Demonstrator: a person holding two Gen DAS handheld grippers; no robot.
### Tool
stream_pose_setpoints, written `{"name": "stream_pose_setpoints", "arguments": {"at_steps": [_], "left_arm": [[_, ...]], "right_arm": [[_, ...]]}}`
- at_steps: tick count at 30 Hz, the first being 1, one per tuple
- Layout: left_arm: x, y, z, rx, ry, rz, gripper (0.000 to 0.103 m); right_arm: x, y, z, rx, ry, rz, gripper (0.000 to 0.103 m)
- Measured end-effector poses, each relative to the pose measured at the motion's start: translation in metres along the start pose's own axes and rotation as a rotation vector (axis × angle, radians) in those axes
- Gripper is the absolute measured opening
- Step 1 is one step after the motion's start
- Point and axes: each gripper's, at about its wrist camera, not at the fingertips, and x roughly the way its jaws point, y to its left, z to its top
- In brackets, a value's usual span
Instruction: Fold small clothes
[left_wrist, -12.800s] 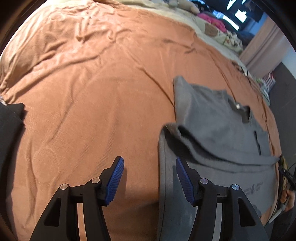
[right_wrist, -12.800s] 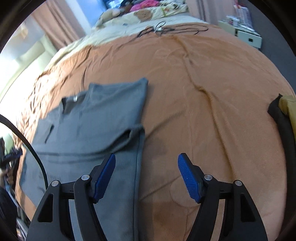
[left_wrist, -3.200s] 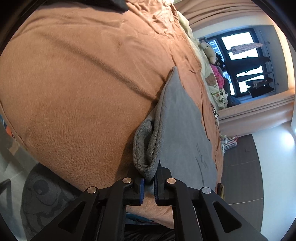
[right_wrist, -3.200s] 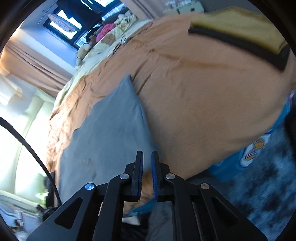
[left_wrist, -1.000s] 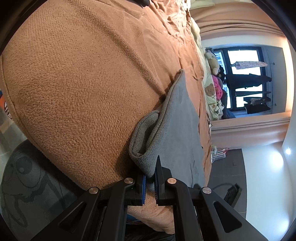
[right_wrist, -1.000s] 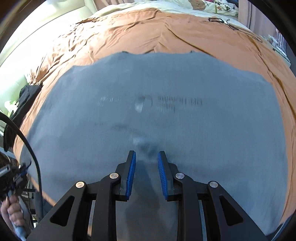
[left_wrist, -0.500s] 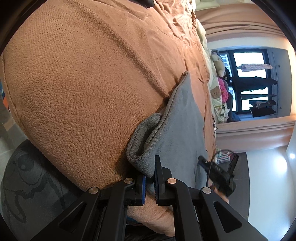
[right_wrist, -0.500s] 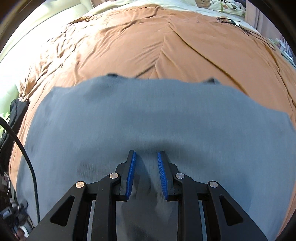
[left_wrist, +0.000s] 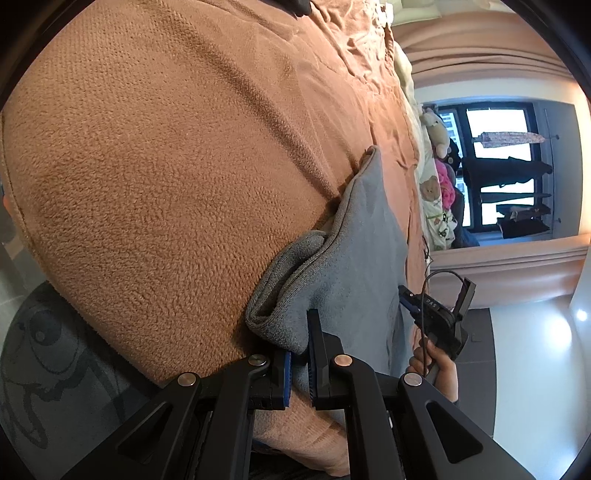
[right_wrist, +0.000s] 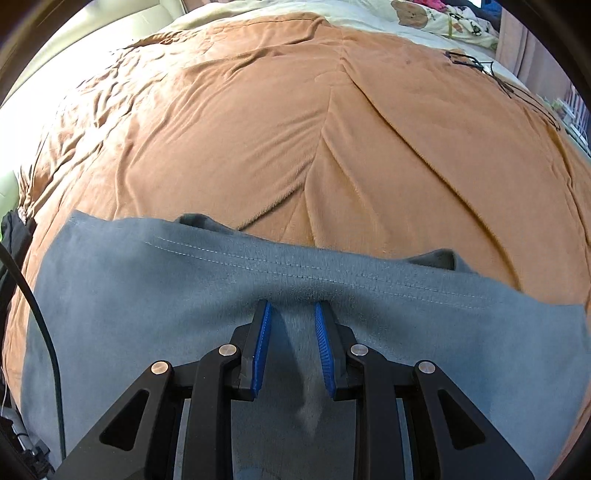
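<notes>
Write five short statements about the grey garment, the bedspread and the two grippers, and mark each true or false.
1. The left gripper is pinching a bunched corner of the grey garment. True.
2. The bedspread under the garment is white. False: it is orange-brown.
3. The right gripper has its fingers spread wide apart. False: they stand only a narrow gap apart, with grey fabric between them.
4. A stitched hem of the garment runs across the right wrist view just beyond the fingertips. True.
5. The garment hangs in the air, clear of the bed. False: it lies on the bedspread, with its near end at the bed's edge.
</notes>
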Motion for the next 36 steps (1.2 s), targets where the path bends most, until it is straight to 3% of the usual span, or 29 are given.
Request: {"name": "stream_pose_setpoints", "arguments": {"at_steps": [8,17,23,36], "left_arm": [[-0.002,0.004,0.003,0.009,0.004,-0.012,0.006],[-0.001,0.005,0.002,0.003,0.004,-0.027,0.006],[-0.002,0.008,0.002,-0.002,0.004,-0.039,0.006],[-0.008,0.011,0.0,-0.009,0.007,-0.059,0.006]], "right_arm": [[-0.047,0.012,-0.026,-0.028,-0.032,0.035,0.022],[-0.082,0.022,-0.106,-0.04,-0.009,0.128,0.022],[-0.084,0.025,-0.145,-0.055,0.013,0.124,0.022],[-0.113,0.043,-0.192,-0.04,-0.022,0.096,0.022]]}}
